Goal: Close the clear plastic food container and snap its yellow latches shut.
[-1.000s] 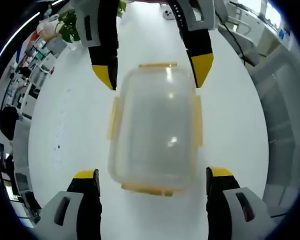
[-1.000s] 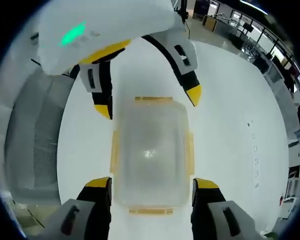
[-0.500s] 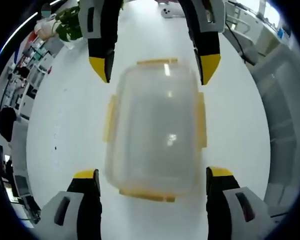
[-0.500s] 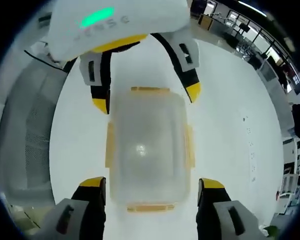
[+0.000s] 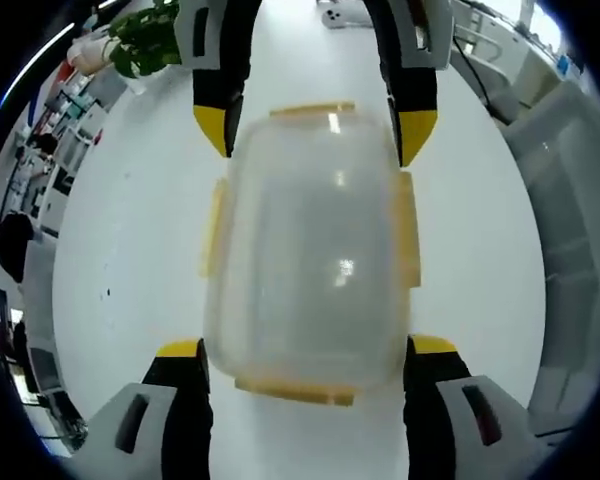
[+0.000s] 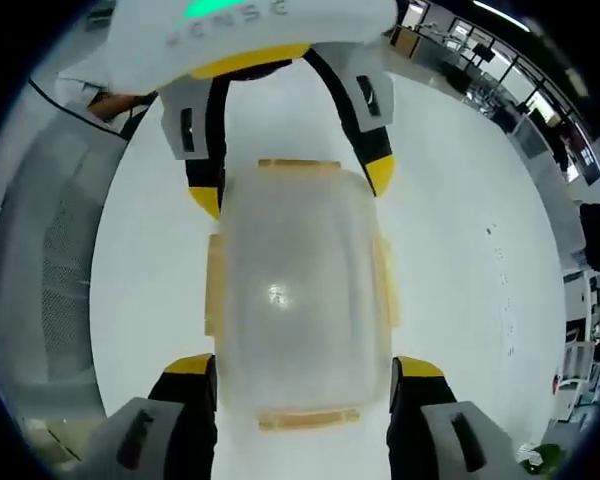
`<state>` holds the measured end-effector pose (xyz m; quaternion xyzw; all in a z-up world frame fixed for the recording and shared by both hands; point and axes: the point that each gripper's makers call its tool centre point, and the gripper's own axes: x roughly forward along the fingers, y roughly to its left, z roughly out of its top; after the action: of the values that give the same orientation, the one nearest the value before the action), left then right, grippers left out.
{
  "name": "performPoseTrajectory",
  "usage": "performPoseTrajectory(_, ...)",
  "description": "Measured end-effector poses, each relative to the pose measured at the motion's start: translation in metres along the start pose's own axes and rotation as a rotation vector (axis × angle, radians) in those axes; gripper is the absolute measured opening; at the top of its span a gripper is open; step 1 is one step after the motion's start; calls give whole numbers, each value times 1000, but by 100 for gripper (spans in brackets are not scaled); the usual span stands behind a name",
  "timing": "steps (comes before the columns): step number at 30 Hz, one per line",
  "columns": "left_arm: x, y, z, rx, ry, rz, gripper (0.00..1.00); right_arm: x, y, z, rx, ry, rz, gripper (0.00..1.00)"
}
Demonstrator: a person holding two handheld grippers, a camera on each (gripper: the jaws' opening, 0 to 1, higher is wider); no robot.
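A clear plastic food container (image 5: 310, 250) lies on the white table (image 5: 120, 260) with its lid resting on top. Yellow latches (image 5: 216, 228) stick out from its long sides and both ends. My left gripper (image 5: 307, 350) is open, one jaw on each side of the container's near end, close to its corners. My right gripper (image 5: 315, 133) comes in from the opposite end, also open, its yellow tips flanking the far corners. In the right gripper view the same container (image 6: 295, 290) sits between my right gripper (image 6: 302, 366) and the left gripper (image 6: 292, 188).
A grey plastic crate (image 5: 570, 200) stands beside the table, also visible as the grey crate (image 6: 40, 260) in the right gripper view. A potted plant (image 5: 145, 45) and a small white device (image 5: 340, 15) sit at the table's far end. Office furniture lies beyond.
Both grippers have moved in towards the container from its two ends. It looks larger now, and each pair of jaws has gone from short of it to flanking its corners.
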<state>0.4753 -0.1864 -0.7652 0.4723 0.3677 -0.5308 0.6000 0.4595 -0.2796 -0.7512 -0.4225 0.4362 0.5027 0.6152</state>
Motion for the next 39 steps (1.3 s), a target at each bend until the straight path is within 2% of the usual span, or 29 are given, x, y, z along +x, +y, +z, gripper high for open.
performPoseTrajectory(15,-3,-5,-11,-8,0,9,77,5,8,12,-2,-5,38,69)
performPoseTrajectory(39,-16,-7,-61,-89,34,21,78,18,9,60,-78,-13,54,69)
